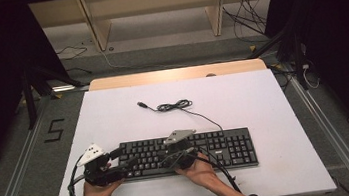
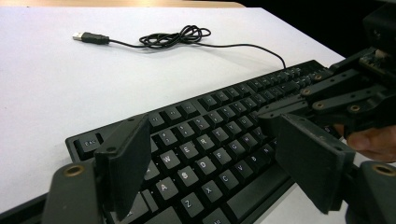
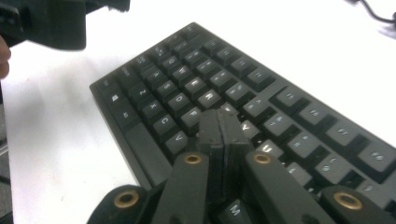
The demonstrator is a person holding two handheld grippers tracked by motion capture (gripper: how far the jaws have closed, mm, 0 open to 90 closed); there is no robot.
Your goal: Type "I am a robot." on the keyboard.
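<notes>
A black keyboard (image 1: 189, 151) lies on the white table top (image 1: 115, 120), near its front edge. Its cable runs back to a loose coil (image 1: 173, 106) and ends in a USB plug (image 1: 141, 104). My left gripper (image 2: 212, 126) is open, its jaws spread wide just above the keyboard's left letter keys (image 2: 187, 154) with nothing between them. My right gripper (image 3: 218, 114) is shut, with nothing between its pressed-together jaws. Its tip rests on or just over the keys in the middle of the letter block (image 3: 205, 100). In the high view the left gripper (image 1: 122, 164) and right gripper (image 1: 166, 160) sit close together over the keyboard's left half.
The table's wooden back edge (image 1: 174, 74) borders a floor strewn with loose cables (image 1: 248, 18). Metal rails (image 1: 15, 173) run along both sides of the table. The other gripper's body (image 2: 345, 98) crowds the right of the left gripper view.
</notes>
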